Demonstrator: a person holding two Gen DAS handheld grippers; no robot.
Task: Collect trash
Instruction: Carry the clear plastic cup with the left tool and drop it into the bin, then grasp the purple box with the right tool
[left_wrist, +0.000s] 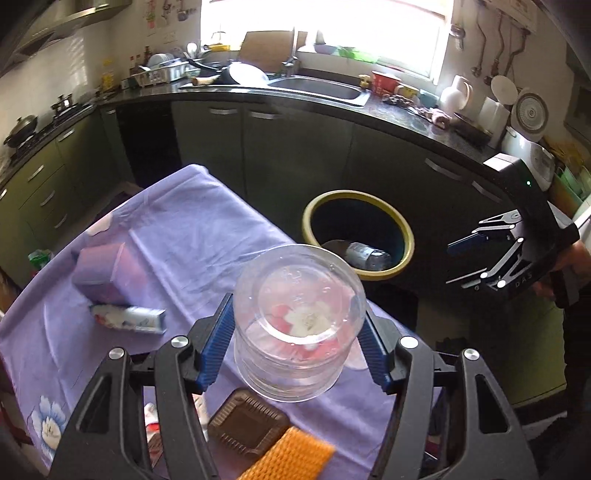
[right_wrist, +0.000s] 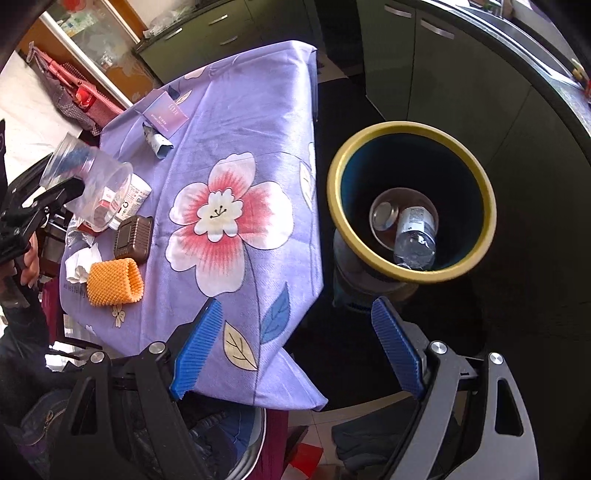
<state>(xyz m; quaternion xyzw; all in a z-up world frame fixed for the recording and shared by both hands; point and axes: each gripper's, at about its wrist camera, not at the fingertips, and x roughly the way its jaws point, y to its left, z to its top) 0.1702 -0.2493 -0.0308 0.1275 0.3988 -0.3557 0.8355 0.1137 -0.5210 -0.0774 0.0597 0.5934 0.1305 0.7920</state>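
My left gripper (left_wrist: 295, 339) is shut on a clear plastic cup (left_wrist: 299, 325) and holds it above the purple flowered tablecloth (left_wrist: 207, 240); the cup also shows in the right wrist view (right_wrist: 92, 184). My right gripper (right_wrist: 299, 347) is open and empty, over the table's near corner, left of the yellow-rimmed trash bin (right_wrist: 410, 199). The bin (left_wrist: 358, 232) holds a clear plastic bottle (right_wrist: 415, 236) and a round can (right_wrist: 384, 216). On the cloth lie a brown plastic tray (right_wrist: 133, 236), an orange foam net (right_wrist: 114, 282), a crumpled white tissue (right_wrist: 79, 266), a white tube (right_wrist: 133, 199), a small wrapper (right_wrist: 159, 142) and a purple box (right_wrist: 166, 112).
The bin stands on the dark floor between the table and green kitchen cabinets (left_wrist: 295, 147). A counter with a sink (left_wrist: 317, 88) and dishes runs behind. The right gripper shows in the left wrist view (left_wrist: 480, 258) beyond the bin.
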